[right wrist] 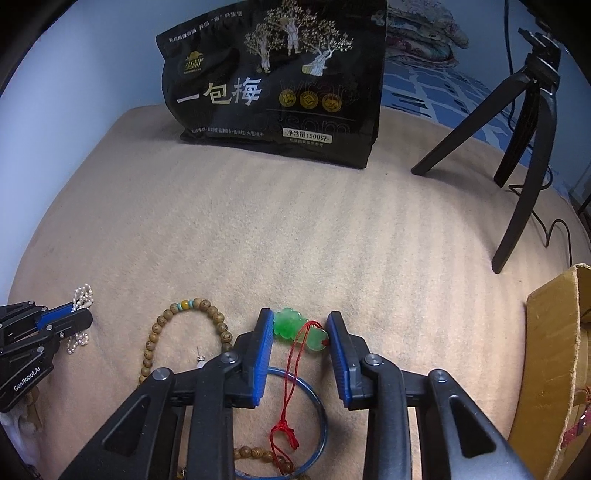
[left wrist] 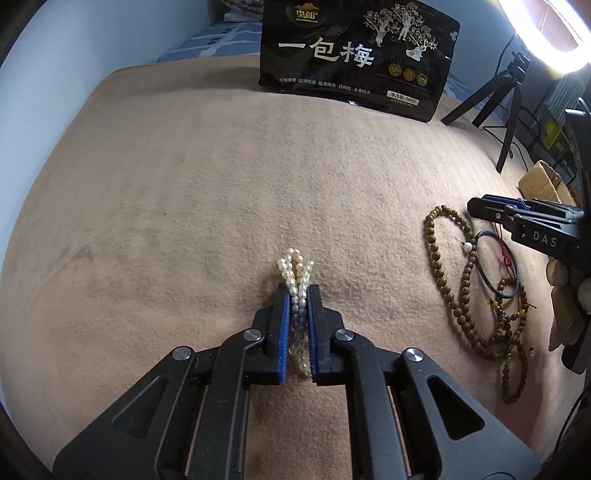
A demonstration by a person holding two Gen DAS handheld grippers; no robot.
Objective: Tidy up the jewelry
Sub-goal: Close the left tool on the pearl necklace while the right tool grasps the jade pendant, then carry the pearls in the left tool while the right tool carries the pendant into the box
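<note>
My left gripper (left wrist: 298, 291) is shut on a white pearl necklace (left wrist: 295, 271), whose bunched strands stick out past the fingertips onto the tan blanket (left wrist: 184, 203). It also shows in the right wrist view (right wrist: 82, 295). My right gripper (right wrist: 300, 316) is open, its blue pads on either side of a green jade pendant (right wrist: 291, 325) on a red cord (right wrist: 291, 373). A brown wooden bead bracelet (right wrist: 184, 314), a blue bangle (right wrist: 321, 417) and a small pearl earring (left wrist: 468, 246) lie around it. The long brown bead strand (left wrist: 443, 280) lies at right in the left wrist view.
A black snack bag (right wrist: 273, 88) stands at the back of the blanket. A black tripod (right wrist: 532, 147) stands at back right. A cardboard box (right wrist: 554, 369) sits at the right edge. A lit ring light (left wrist: 543, 33) is at upper right.
</note>
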